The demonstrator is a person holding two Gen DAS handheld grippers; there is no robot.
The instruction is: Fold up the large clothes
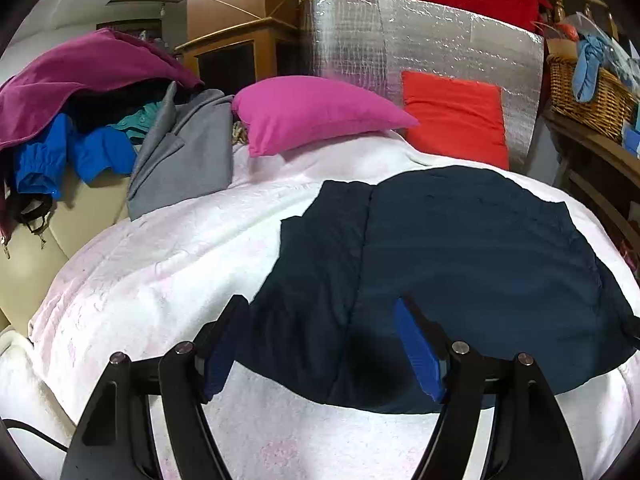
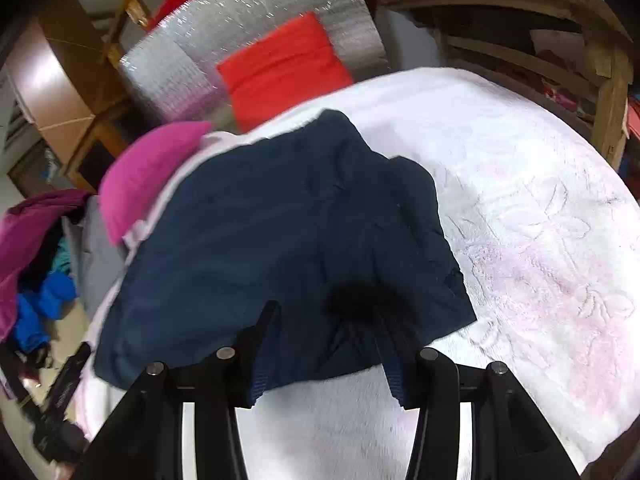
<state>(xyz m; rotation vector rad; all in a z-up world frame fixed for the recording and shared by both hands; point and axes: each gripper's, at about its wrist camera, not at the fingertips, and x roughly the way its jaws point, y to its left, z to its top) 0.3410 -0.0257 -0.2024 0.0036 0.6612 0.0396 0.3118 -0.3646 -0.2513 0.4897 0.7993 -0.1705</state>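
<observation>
A dark navy garment [image 1: 460,260] lies folded and fairly flat on a white blanket [image 1: 160,260] that covers the bed. My left gripper [image 1: 320,308] hovers over the garment's near edge, its blue pads wide apart and gripping nothing. In the right wrist view the same navy garment [image 2: 260,240] lies left of centre on the blanket [image 2: 520,200]. My right gripper [image 2: 324,312] hangs over its near edge with the jaws apart and no cloth pinched. A dark fuzzy patch [image 2: 352,300] sits on the garment near the right finger.
A pink pillow [image 1: 312,112], an orange-red cushion [image 1: 452,116] and a silver foil mat [image 1: 400,40] stand at the bed's far end. Loose clothes [image 1: 80,120] are piled at the left. A wicker basket [image 1: 588,92] and wooden shelves [image 2: 560,40] flank the right side.
</observation>
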